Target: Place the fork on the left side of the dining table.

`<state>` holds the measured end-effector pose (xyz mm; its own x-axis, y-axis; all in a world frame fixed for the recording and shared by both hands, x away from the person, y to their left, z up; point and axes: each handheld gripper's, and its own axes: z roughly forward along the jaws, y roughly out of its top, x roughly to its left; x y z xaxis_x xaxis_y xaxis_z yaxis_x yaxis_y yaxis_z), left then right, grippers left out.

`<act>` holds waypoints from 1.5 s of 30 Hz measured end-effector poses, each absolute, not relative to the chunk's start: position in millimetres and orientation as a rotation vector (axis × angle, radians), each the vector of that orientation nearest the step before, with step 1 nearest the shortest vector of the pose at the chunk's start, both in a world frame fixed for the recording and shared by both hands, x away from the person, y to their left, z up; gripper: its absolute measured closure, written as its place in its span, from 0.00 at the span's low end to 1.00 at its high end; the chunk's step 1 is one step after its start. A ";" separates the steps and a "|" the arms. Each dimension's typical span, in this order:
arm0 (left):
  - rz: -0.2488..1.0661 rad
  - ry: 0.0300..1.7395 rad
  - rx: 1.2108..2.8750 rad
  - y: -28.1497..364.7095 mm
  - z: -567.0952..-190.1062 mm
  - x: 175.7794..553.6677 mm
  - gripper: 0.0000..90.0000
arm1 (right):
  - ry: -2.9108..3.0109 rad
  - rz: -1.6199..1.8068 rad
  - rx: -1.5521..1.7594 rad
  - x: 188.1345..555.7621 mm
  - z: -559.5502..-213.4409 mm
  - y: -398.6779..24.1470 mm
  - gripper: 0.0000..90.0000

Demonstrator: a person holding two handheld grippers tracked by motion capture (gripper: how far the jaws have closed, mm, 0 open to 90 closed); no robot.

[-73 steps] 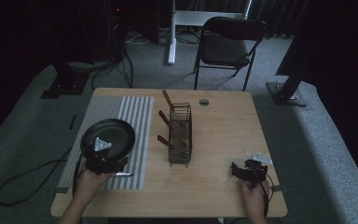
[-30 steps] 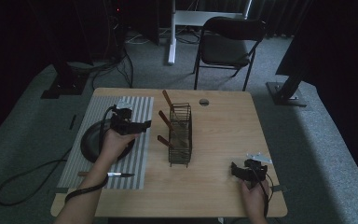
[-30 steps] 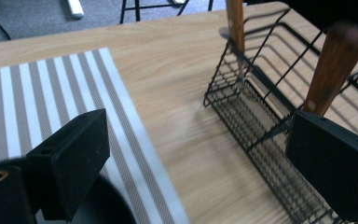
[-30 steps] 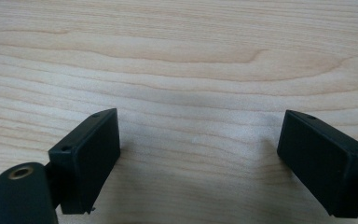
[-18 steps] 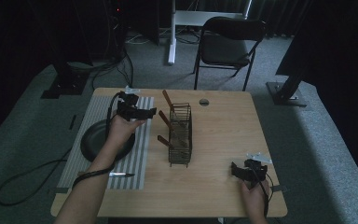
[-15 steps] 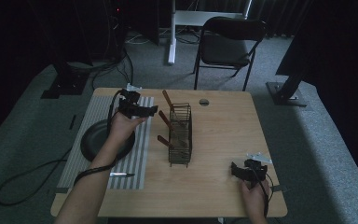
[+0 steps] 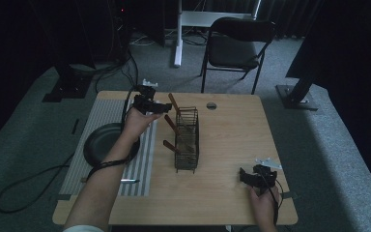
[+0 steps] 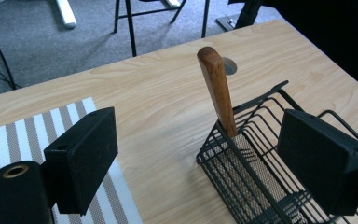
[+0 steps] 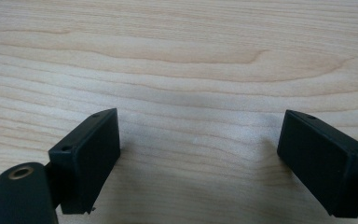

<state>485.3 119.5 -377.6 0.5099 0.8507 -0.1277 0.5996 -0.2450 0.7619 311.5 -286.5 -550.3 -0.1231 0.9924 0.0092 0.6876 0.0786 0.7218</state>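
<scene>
A: Quick one, where are the tongs?

B: Left gripper (image 7: 160, 106) is up at upper middle-left of the high view, right beside the far end of the wire rack (image 7: 187, 139). Its jaws stand wide apart with nothing between them. In its own view the wooden handle (image 8: 217, 88) sits mid-frame, sticking up out of the rack corner, just ahead of the jaws.

A: And the right?

B: Right gripper (image 7: 254, 177) is at lower right, low over the bare table (image 9: 177, 56), jaws spread, holding nothing. Looks idle.

A: What's the job, you reckon?

B: My guess is that handle gets pulled from the rack. Not gripped yet, the jaws are either side of empty air. Two more wooden handles (image 7: 170, 125) poke out of the rack's left side.

A: Anything done?

B: A dark pan (image 7: 100, 144) lies on the striped mat (image 7: 104, 113) at left, well apart from the rack. Something small and thin lies on the mat near the lower edge; can't tell what. So the approach is nearly there; closing on the handle and lifting it are left.
</scene>
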 end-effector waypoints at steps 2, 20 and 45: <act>0.395 1.184 1.966 115.2 -379.0 487.5 0.14 | 1.867 0.806 1.656 311.5 -550.3 -286.5 0.14; 0.287 1.192 1.947 103.8 -384.7 508.4 0.50 | 1.870 0.807 1.654 311.7 -550.3 -286.5 0.14; 0.213 1.216 1.918 91.4 -413.5 515.9 0.77 | 1.870 0.807 1.654 311.7 -550.3 -286.5 0.14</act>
<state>515.9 91.4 -413.5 0.5163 0.8113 -0.2744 0.6697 -0.1828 0.7198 311.7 -286.5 -550.3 -0.1263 0.9919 0.0100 0.6877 0.0803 0.7216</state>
